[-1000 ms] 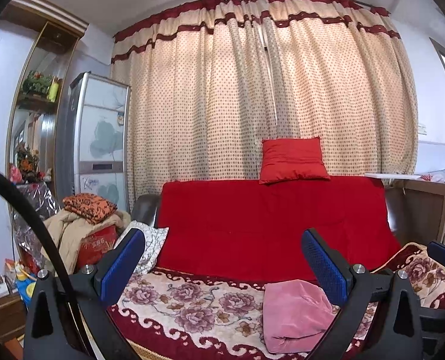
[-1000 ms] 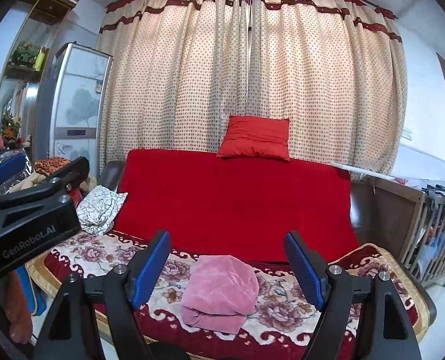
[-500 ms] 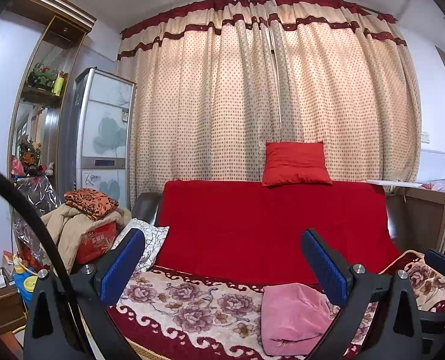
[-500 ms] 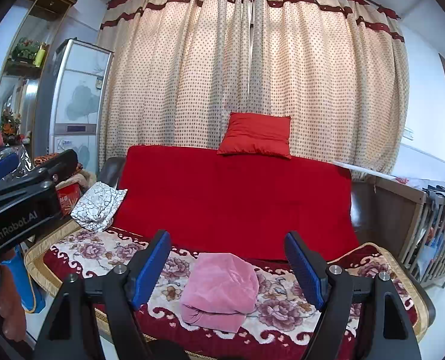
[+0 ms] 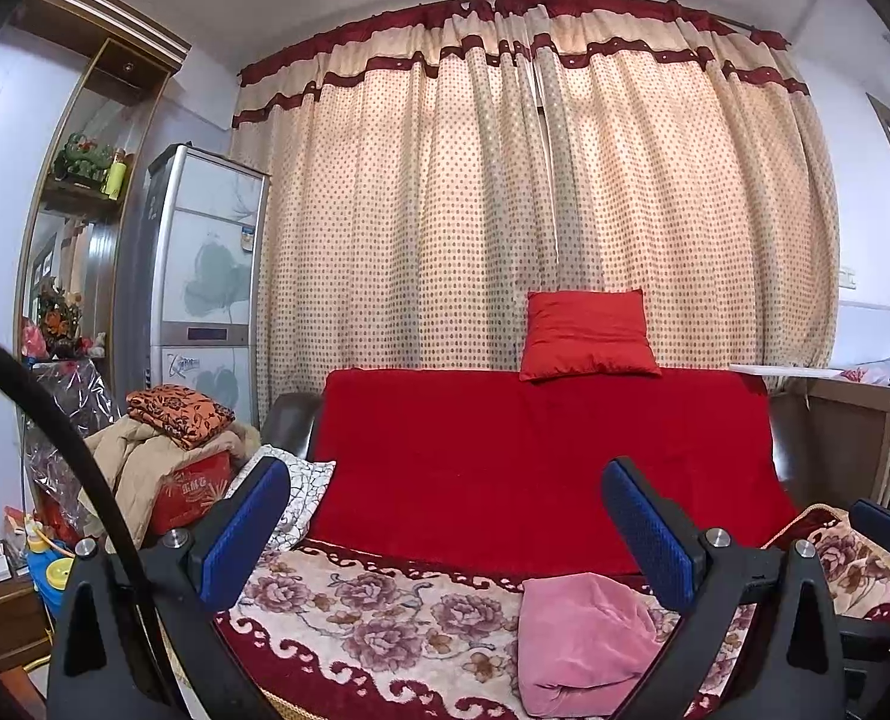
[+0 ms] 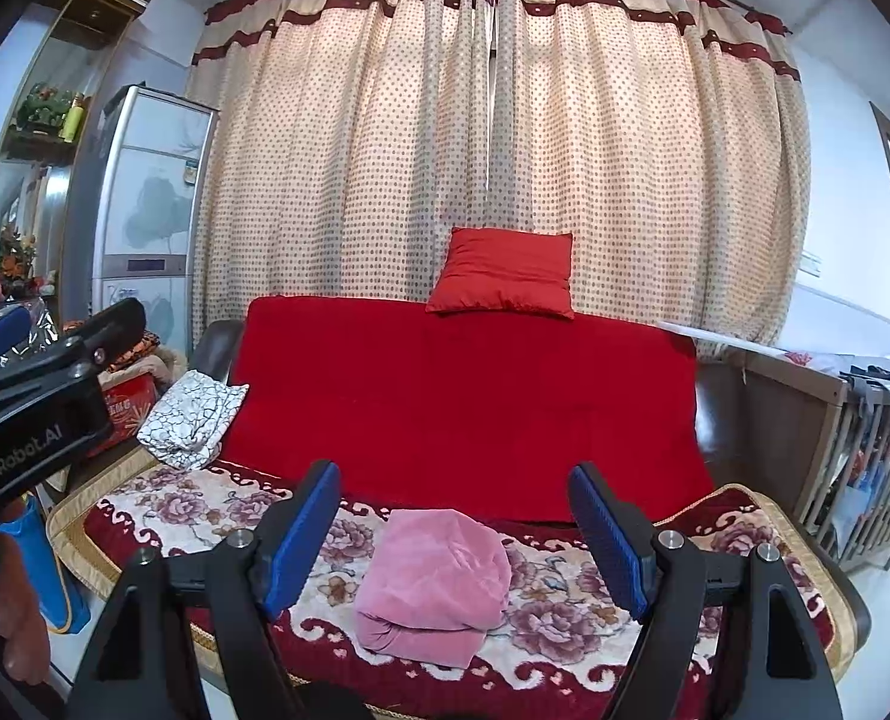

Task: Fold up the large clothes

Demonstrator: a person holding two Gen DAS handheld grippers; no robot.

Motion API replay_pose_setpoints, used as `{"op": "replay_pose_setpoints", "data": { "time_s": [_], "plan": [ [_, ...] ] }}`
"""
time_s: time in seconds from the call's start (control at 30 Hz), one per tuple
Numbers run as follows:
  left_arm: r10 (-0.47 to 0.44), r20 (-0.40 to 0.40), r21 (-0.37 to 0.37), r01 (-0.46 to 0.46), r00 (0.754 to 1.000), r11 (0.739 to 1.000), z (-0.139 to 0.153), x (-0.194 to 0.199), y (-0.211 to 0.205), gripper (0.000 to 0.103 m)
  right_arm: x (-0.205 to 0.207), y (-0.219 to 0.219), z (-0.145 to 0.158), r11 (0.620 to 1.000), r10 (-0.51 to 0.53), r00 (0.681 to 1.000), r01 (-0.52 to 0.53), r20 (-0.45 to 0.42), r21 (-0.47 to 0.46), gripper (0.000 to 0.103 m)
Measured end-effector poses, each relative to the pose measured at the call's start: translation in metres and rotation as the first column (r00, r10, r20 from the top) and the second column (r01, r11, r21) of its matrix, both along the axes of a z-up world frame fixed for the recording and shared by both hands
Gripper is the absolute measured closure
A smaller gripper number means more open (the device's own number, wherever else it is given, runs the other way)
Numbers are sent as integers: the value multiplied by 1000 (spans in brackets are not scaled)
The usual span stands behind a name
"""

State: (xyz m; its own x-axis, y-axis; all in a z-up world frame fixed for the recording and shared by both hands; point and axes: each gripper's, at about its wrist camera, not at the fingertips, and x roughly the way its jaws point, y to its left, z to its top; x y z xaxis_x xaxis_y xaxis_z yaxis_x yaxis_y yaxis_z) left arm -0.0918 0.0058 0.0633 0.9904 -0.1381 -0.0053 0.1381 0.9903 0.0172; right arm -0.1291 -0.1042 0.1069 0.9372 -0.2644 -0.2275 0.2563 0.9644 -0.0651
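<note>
A pink garment (image 6: 438, 582), folded into a thick bundle, lies on the floral blanket (image 6: 204, 510) that covers the sofa seat. My right gripper (image 6: 454, 477) hovers in front of the sofa, open, its blue pads wide apart and empty, with the bundle seen between them but farther off. The left wrist view shows the same pink garment (image 5: 583, 642) at the lower right. My left gripper (image 5: 445, 480) is also open and empty, and it faces the red sofa back. Its black body (image 6: 42, 396) shows at the left edge of the right wrist view.
A red cover (image 5: 541, 468) drapes the sofa back, with a red cushion (image 5: 589, 333) on top. A white patterned cloth (image 6: 189, 417) lies on the left armrest. Piled clothes (image 5: 162, 438) and a fridge (image 5: 204, 312) stand at the left, a wooden railed cot (image 6: 853, 450) at the right.
</note>
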Motion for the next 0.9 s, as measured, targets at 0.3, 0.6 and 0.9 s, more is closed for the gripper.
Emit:
{"op": "replay_pose_setpoints", "data": {
  "time_s": [0.3, 0.6, 0.9],
  "plan": [
    [0, -1, 4, 0, 1000, 1000, 1, -1, -1, 0, 0, -1, -1, 1000, -24, 1000, 24, -1, 12, 22],
    [-10, 3, 21, 10, 1000, 1000, -2, 0, -10, 0, -3, -1, -2, 999, -32, 999, 32, 0, 21, 22],
    [-17, -29, 44, 18, 999, 999, -14, 6, -18, 0, 2, -4, -11, 999, -40, 999, 41, -24, 35, 22]
  ]
}}
